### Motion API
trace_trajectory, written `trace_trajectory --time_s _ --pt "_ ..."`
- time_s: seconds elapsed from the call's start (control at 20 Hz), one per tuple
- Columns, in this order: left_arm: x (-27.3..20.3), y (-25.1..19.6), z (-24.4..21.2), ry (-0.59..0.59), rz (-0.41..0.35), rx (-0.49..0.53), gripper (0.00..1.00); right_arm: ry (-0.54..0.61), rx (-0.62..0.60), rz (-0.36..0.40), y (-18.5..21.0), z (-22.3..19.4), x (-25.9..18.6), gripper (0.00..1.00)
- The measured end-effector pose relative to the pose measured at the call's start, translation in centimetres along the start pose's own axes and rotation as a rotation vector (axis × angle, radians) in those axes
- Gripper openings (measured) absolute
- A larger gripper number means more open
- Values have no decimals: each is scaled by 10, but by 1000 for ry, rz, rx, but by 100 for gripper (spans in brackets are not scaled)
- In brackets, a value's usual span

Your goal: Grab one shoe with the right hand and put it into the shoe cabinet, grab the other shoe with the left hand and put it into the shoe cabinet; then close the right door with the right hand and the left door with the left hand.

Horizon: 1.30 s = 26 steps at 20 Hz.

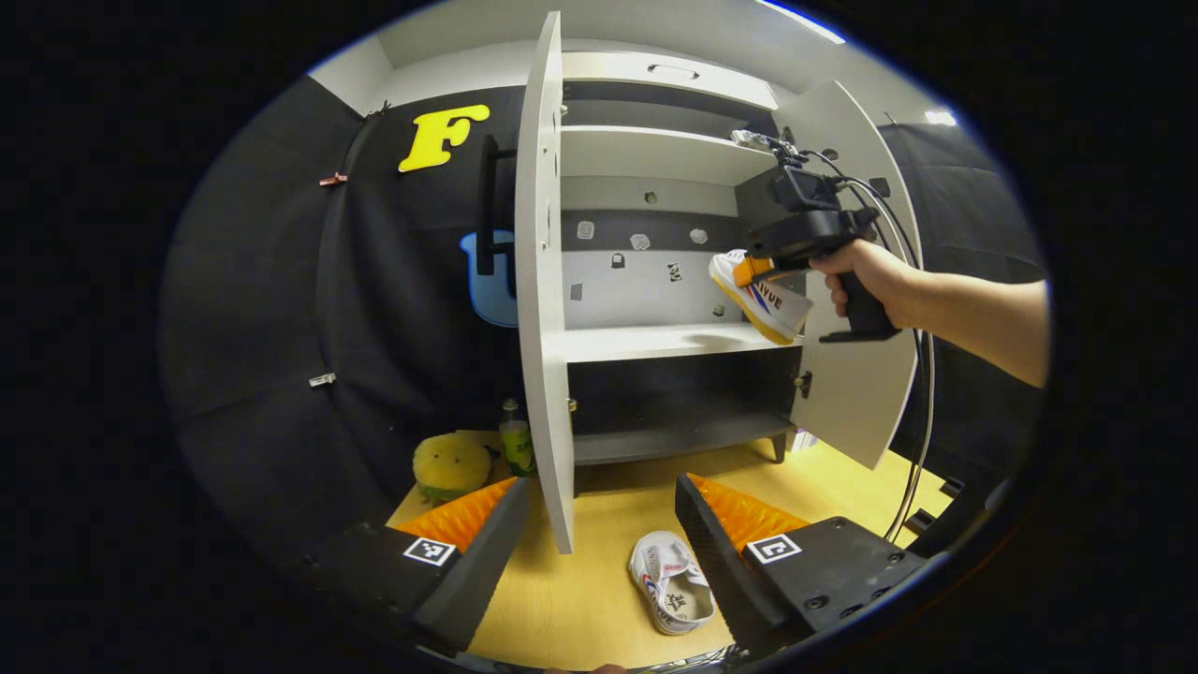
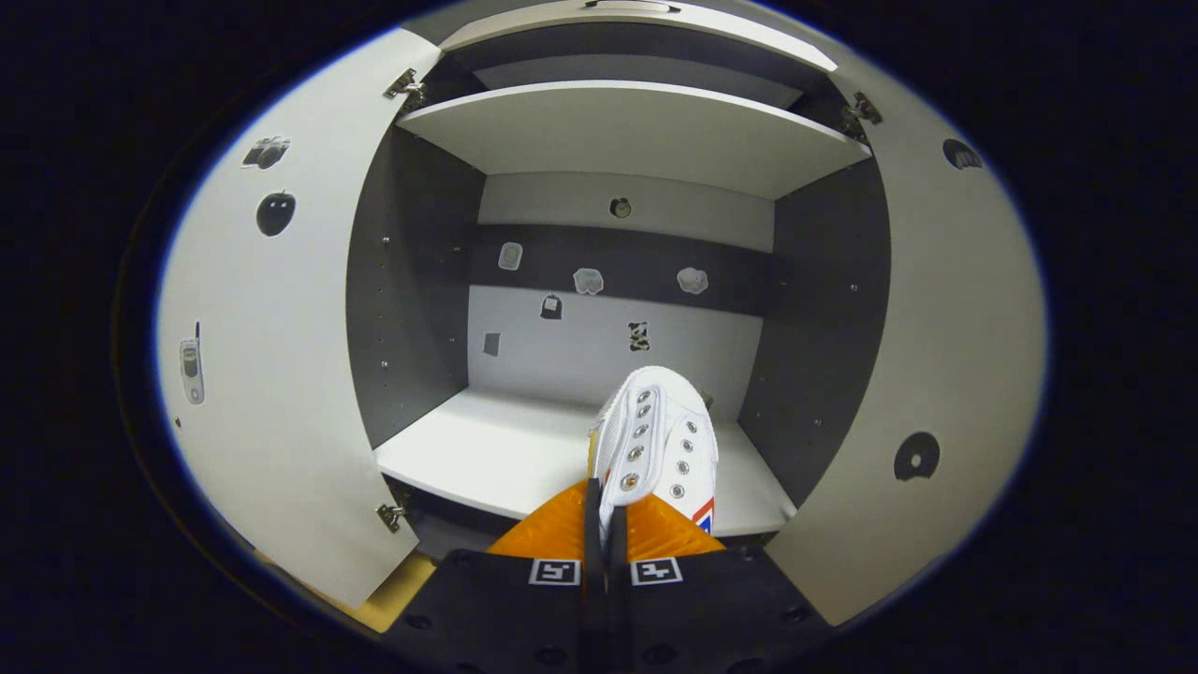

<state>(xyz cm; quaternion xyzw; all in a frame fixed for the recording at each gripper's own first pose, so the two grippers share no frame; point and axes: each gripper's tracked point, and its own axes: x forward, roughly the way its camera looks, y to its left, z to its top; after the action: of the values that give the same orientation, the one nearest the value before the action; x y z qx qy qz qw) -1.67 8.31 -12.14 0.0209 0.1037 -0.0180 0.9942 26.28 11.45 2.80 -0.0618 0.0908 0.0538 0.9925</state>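
Shoe [image 2: 660,435] pinched in right claw [image 2: 606,510] over cabinet shelf [image 2: 487,454]; left claw [image 1: 599,524] spread above floor shoe [image 1: 669,580].

One shoe [image 2: 660,435] over cabinet shelf [image 2: 487,454], other shoe [image 1: 671,580] on floor [image 1: 580,599] before it

A yellow plush toy [image 1: 451,465] sits on the wooden floor [image 1: 599,599] at about eight o'clock in the left gripper view, against the black cloth wall [image 1: 271,374]. Just beside it, toward the centre, a small green bottle [image 1: 515,438] stands upright. Two metal clips [image 1: 322,379] pin the cloth, one at nine o'clock and one higher, near eleven o'clock. A black cable [image 1: 922,412] hangs down at about four o'clock. A strip ceiling light [image 1: 800,21] glows at one o'clock.
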Motion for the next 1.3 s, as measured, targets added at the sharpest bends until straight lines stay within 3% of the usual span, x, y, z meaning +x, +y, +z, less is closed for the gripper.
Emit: trace_trajectory --time_s 0.25,0.65,1.0,1.3 --pt "12 0 17 -16 43 -23 97 12 -92 -5 -16 14 66 5" --pt "41 -3 28 5 104 -5 95 145 -199 6 -33 -15 172 5" --pt "50 7 45 -5 166 7 95 248 -210 36 -15 -58 207 5" --pt "41 11 61 -45 190 11 95 330 -113 19 -14 -64 199 6"
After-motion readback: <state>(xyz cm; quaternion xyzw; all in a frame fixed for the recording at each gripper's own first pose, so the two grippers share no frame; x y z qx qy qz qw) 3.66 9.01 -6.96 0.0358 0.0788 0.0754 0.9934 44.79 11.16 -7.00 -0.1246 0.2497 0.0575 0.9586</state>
